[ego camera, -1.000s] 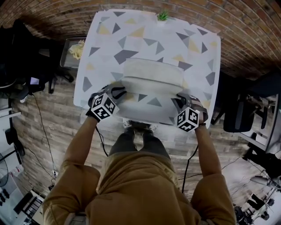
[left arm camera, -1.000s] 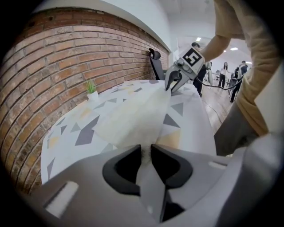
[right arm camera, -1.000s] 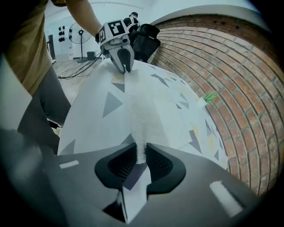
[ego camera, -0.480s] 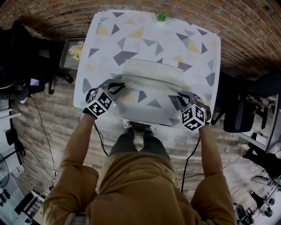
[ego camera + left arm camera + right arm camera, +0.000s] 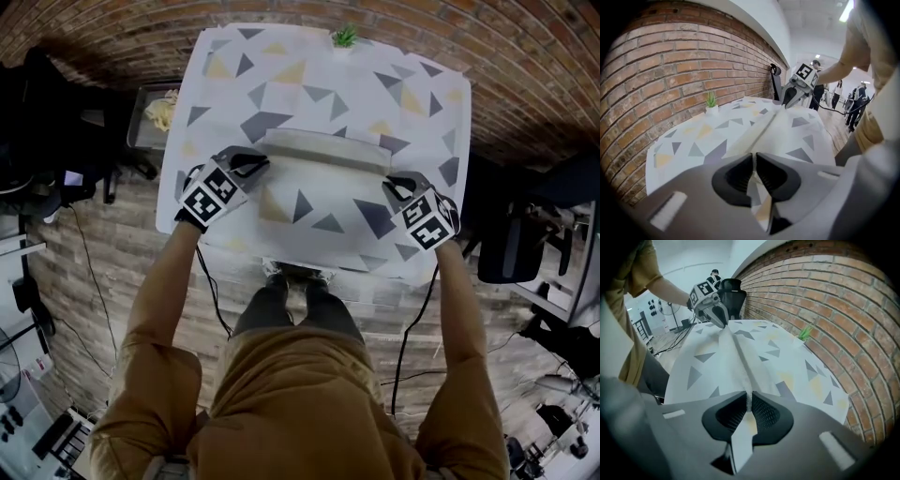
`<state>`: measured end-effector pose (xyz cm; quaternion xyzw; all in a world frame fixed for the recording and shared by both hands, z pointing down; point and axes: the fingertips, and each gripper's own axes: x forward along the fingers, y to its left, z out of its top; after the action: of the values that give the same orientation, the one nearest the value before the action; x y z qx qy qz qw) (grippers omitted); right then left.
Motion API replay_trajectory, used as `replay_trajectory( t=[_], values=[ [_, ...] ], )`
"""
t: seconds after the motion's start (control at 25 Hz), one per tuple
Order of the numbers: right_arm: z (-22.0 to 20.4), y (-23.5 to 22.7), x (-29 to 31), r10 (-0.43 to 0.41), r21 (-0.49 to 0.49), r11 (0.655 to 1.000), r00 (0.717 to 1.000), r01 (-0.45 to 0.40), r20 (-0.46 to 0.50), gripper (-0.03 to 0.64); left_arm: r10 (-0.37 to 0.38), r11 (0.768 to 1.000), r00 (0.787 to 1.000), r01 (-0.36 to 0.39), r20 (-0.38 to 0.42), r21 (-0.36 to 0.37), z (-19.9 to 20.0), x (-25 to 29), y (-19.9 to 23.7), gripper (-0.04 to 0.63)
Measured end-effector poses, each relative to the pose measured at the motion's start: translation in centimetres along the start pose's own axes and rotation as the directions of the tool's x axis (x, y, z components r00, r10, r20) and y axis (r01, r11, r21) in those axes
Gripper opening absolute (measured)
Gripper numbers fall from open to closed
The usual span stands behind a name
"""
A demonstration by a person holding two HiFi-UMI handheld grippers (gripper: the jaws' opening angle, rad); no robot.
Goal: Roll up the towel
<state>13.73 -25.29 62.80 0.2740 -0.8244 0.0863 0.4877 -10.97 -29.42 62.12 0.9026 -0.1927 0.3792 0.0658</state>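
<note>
two grips on, one per end. left gripper (image 5: 248, 162): jaws nearly together, pinching a thin layer of cloth. right gripper (image 5: 401, 185): same, pads pressed on cloth; its jaws have just been closing down onto it.

towel (image 5: 323, 150) lies mid-table on the table cover (image 5: 281, 75), long axis across you. only a pale strip of it shows at the far side; the nearer part is under a turned-over layer w/ triangle print. fold ridge (image 5: 769, 124) runs straight from one gripper to the other, raised a little. n.b. the print matches the cover. i read it as the towel's other face, but can't rule out cover caught in the pinch.

step in hand (judged): first turn of the roll, near edge going over toward the brick-wall side.

how to do it well:
- move both ends level & at the same rate. ridge is straight now; if one end leads, the roll goes conical.
- hold light tension between the grippers so the middle doesn't sag.
- lay the edge down low & tuck it tight. a loose first turn makes a fat roll.
- watch the cover: if it lifts or drags w/ you, stop & re-pinch towel only.
- stay short of the small plant (image 5: 346, 36) at the far edge.
- don't release until the fold rests flat on the towel.
</note>
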Motion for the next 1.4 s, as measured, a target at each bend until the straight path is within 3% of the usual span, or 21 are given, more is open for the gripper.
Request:
replay_trajectory(
  t=[0.36, 0.6, 0.8, 1.0, 1.12, 1.28, 1.4],
  values=[
    [1.5, -3.6, 2.1, 0.021, 0.069, 0.997, 0.999, -0.018, -0.033, 0.038, -0.014, 0.998, 0.999, 0.011, -0.047, -0.058, 0.1, 2.4, 4.0, 0.087],
    [1.4, -5.3, 3.4, -0.008, 0.134, 0.991, 0.999, 0.013, -0.038, 0.038, 0.026, 0.992, 0.998, -0.032, -0.052, -0.12, -0.1, 4.0, 5.7, 0.087],
    [0.8, -6.8, 4.2, -0.081, 0.224, 0.97, 0.995, 0.091, -0.053, 0.04, 0.099, 0.986, 0.992, -0.109, -0.077, -0.129, -0.5, 5.2, 6.7, 0.091],
    [0.8, -6.9, 4.9, -0.15, 0.215, 0.963, 0.986, 0.161, -0.068, 0.04, 0.165, 0.982, 0.98, -0.173, -0.107, -0.075, -0.4, 5.9, 6.7, 0.091],
    [0.7, -7.1, 4.9, -0.174, 0.216, 0.959, 0.983, 0.183, -0.06, 0.051, 0.183, 0.978, 0.979, -0.191, -0.093, -0.083, -0.6, 6.0, 6.9, 0.091],
    [0.7, -8.6, 3.6, -0.267, 0.252, 0.931, 0.963, 0.265, -0.028, 0.14, 0.231, 0.966, 0.97, -0.238, -0.08, -0.104, -0.6, 5.1, 7.6, 0.135],
    [0.5, -9.2, 1.6, -0.338, 0.269, 0.907, 0.941, 0.325, 0.003, 0.141, 0.283, 0.95, 0.958, -0.287, -0.05, -0.124, -0.4, 3.5, 8.3, 0.135]
  ],
)
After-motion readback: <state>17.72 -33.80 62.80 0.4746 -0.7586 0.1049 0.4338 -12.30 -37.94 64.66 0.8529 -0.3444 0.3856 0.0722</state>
